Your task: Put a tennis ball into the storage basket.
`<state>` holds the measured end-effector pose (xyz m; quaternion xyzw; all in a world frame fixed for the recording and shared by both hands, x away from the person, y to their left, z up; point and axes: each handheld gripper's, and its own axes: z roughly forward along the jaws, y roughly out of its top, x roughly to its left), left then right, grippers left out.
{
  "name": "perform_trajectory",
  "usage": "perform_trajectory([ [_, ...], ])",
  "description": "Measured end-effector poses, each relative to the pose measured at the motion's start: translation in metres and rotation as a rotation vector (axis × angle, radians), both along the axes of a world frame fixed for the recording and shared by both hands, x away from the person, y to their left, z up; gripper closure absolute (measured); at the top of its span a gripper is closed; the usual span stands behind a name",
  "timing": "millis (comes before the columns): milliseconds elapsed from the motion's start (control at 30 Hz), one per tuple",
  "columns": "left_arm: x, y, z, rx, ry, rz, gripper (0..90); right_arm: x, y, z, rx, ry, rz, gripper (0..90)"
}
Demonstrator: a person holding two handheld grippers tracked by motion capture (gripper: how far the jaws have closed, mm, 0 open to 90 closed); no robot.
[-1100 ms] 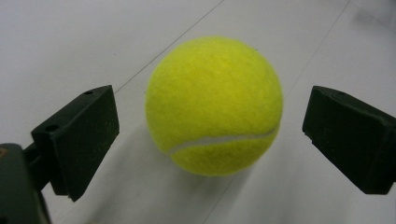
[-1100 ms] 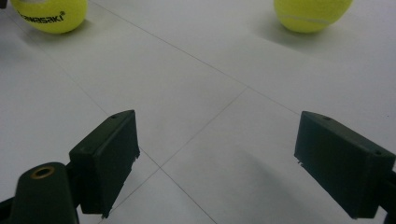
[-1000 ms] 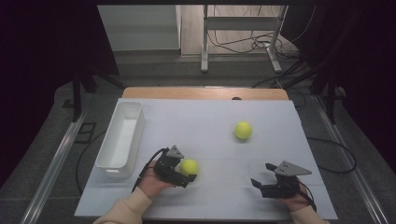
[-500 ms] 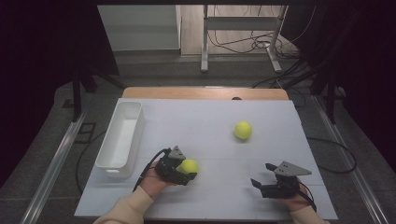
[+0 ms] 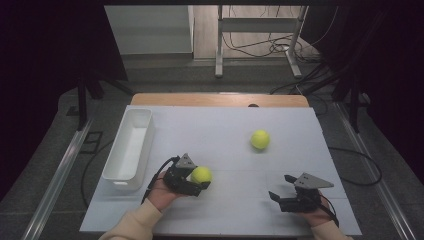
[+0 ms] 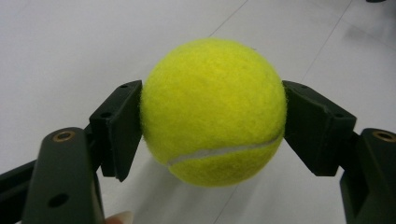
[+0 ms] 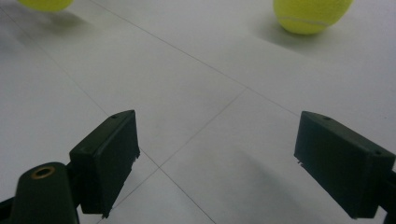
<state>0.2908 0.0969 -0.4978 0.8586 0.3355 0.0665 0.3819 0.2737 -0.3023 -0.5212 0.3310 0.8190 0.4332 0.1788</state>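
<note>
Now the left gripper [image 5: 196, 182] clamps a ball [image 6: 213, 111] squarely across its middle just off the table [image 5: 220, 130], likely bound for the bin [image 5: 129, 145], while the right gripper [image 7: 219, 158] waits open, facing the far ball [image 5: 260, 139].

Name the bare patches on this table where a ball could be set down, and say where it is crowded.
Free: the table between white bin and far ball; also between the two grippers. Crowded: beside the bin, where the left gripper clamps a tennis ball.
</note>
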Motion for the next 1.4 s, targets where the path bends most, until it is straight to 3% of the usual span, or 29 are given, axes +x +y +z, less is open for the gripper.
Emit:
perform_trajectory([
  [1400, 0.003, 0.022, 0.044, -0.102, -0.118, 0.064, 26.1, 0.000, 0.000, 0.000, -0.003, -0.002, -0.001, 14.0],
])
